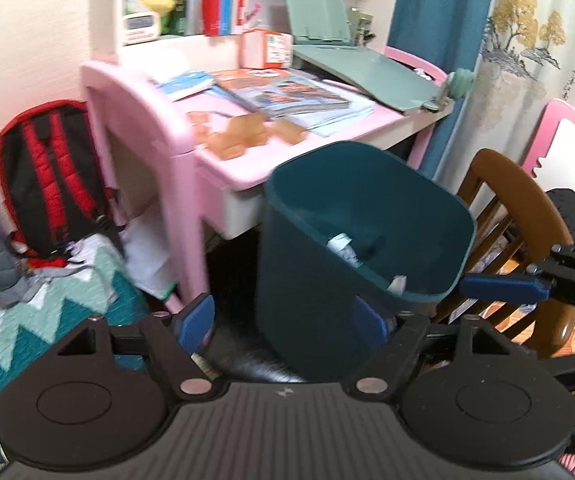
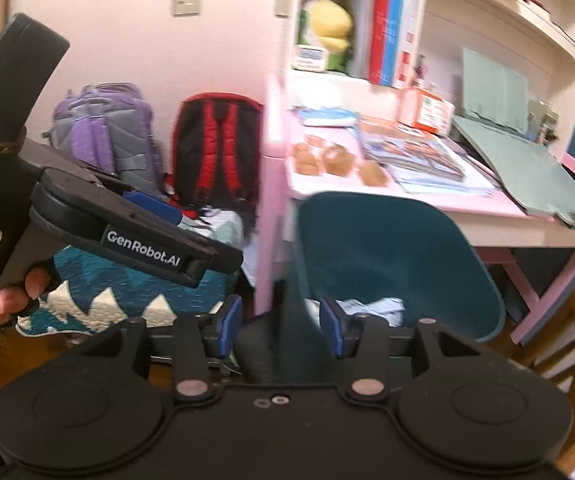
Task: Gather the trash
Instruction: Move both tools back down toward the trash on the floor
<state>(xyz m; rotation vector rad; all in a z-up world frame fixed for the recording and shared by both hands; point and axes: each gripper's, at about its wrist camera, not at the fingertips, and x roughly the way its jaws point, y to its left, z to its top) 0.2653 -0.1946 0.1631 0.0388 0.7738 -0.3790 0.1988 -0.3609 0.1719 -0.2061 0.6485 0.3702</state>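
A dark teal trash bin [image 1: 327, 248] stands tilted in front of the pink desk, with crumpled white paper [image 1: 341, 246] inside; in the right wrist view the bin [image 2: 387, 248] holds pale paper scraps [image 2: 375, 308]. My left gripper [image 1: 283, 326] is open, its fingers on either side of the bin's near wall. My right gripper [image 2: 281, 326] is open around the bin's near rim; it also shows at the right edge of the left wrist view. Several crumpled brown wrappers [image 1: 243, 134] lie on the desk's front edge, also in the right wrist view [image 2: 335, 160].
The pink desk [image 1: 159, 120] carries books [image 1: 287, 94] and a green stand [image 1: 367, 68]. A red-black backpack [image 1: 53, 176] and a purple one [image 2: 107, 128] lean on the wall. A teal zigzag quilt [image 1: 35, 320] lies left. A wooden chair [image 1: 515, 220] stands right.
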